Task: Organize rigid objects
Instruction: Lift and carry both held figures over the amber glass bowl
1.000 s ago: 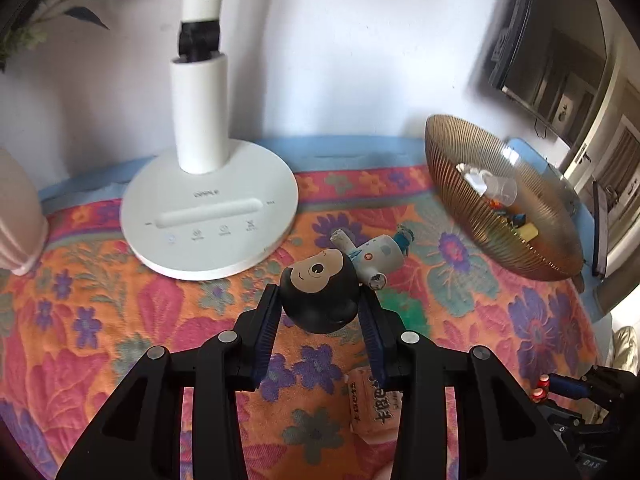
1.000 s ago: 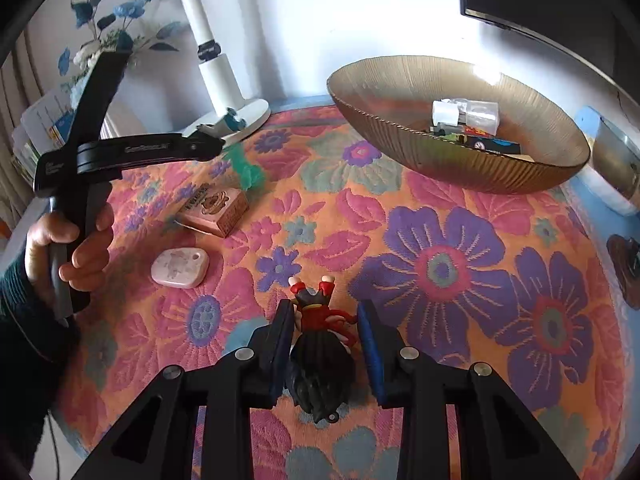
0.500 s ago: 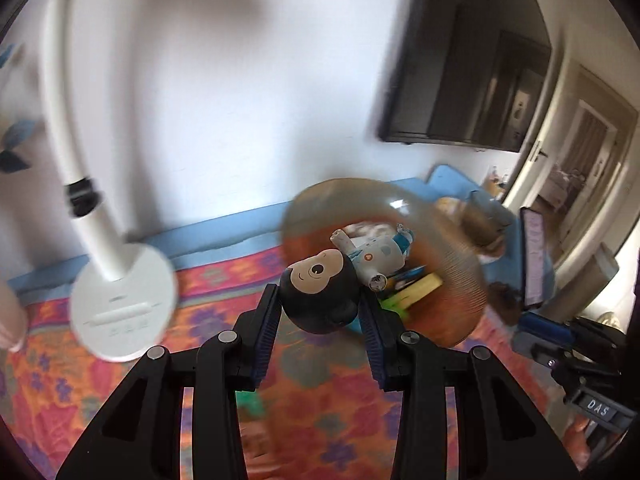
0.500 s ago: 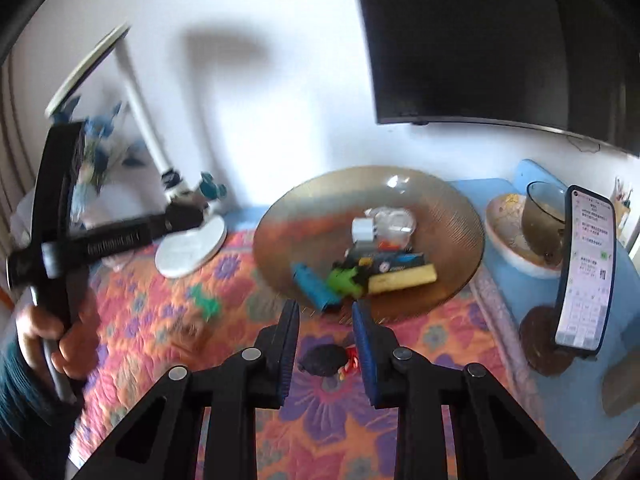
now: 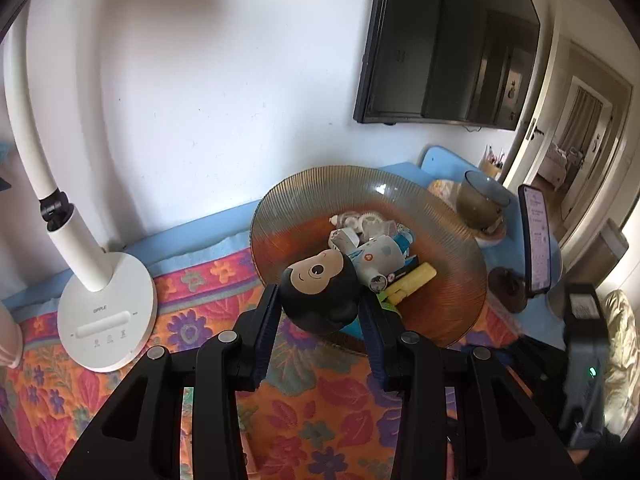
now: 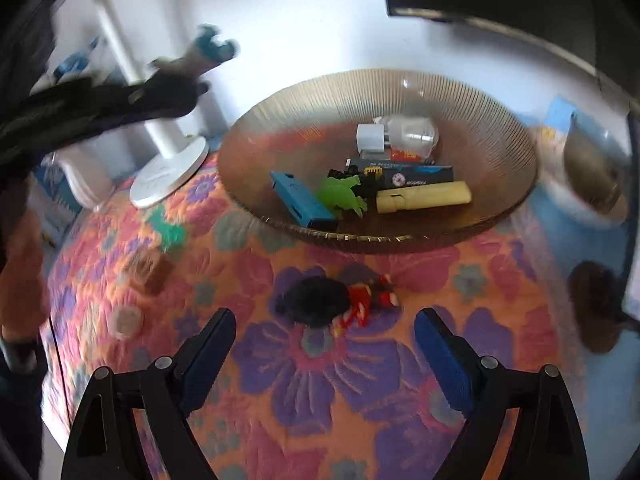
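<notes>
My left gripper (image 5: 320,312) is shut on a monkey figurine (image 5: 320,296) with a black head and white-blue body, held in the air in front of the ribbed amber glass bowl (image 5: 360,184). In the right wrist view it shows blurred at upper left (image 6: 176,80). My right gripper (image 6: 324,344) is open and empty, above the floral cloth. A black-and-red figurine (image 6: 332,304) lies on the cloth just ahead of its jaws, short of the bowl (image 6: 520,152). The bowl holds a blue block (image 6: 302,200), green toy (image 6: 342,196), yellow marker (image 6: 424,198), dark box and white adapter.
A white desk lamp (image 5: 104,312) stands at the left by the wall. A small brown box (image 6: 148,270), a green toy (image 6: 168,228) and a pale oval piece (image 6: 126,320) lie on the cloth at left. A cup (image 5: 480,200) and phone (image 5: 538,236) stand right of the bowl.
My right gripper opened and let go of the black-and-red figurine, which now lies on the cloth. My left gripper lifted the monkey figurine and swung it right toward the bowl.
</notes>
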A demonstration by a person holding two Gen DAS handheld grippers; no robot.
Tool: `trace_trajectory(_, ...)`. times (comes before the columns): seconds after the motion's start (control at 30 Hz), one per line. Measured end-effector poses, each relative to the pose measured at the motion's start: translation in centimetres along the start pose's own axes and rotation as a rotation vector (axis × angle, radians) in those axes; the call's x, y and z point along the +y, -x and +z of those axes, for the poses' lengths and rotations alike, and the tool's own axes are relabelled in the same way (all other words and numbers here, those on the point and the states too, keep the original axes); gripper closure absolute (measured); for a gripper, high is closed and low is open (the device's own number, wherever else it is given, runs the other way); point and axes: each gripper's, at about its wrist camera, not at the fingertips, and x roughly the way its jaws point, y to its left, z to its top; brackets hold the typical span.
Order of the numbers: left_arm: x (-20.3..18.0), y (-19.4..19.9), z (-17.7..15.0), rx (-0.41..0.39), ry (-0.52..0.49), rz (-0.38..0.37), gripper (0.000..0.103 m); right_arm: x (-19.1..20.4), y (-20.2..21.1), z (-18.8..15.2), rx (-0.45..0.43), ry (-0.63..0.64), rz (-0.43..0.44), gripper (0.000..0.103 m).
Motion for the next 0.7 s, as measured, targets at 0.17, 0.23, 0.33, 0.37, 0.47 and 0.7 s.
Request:
trace_trajectory(0.17, 0.3, -0.5, -0.3, 0.008, -0.006, 0.003, 0.067, 0.5, -3.2, 0.4, 0.066, 0.014, -0.074, 0.023)
trace_trajectory(0.23, 0.4, -0.7, -0.6, 0.013, -0.003, 0.0, 0.067, 0.4, -3.4, 0.2, 0.064, 0.013, -0.08, 0.026)
trace_trajectory(0.33, 0.5, -0.8, -0.8, 0.019, -0.002, 0.0, 0.067, 0.1, -1.7, -0.4, 0.035, -0.009, -0.069, 0.027)
trace_trajectory(0.37, 0.5, -0.8, -0.7, 0.019, -0.002, 0.0, 0.067, 0.2, -0.8, -0.8, 0.028, -0.013, -0.055, 0.027)
trace_trajectory(0.47, 0.2, -0.7, -0.2, 0.008, 0.002, -0.004, 0.067, 0.7, 2.6, -1.5, -0.003, -0.021, 0.029, 0.027)
trace_trajectory(0.7, -1.8, -1.1, 2.0, -0.025, -0.025, 0.032, 0.067, -0.3, 8.7, 3.8, -0.209, -0.029, -0.086, 0.027)
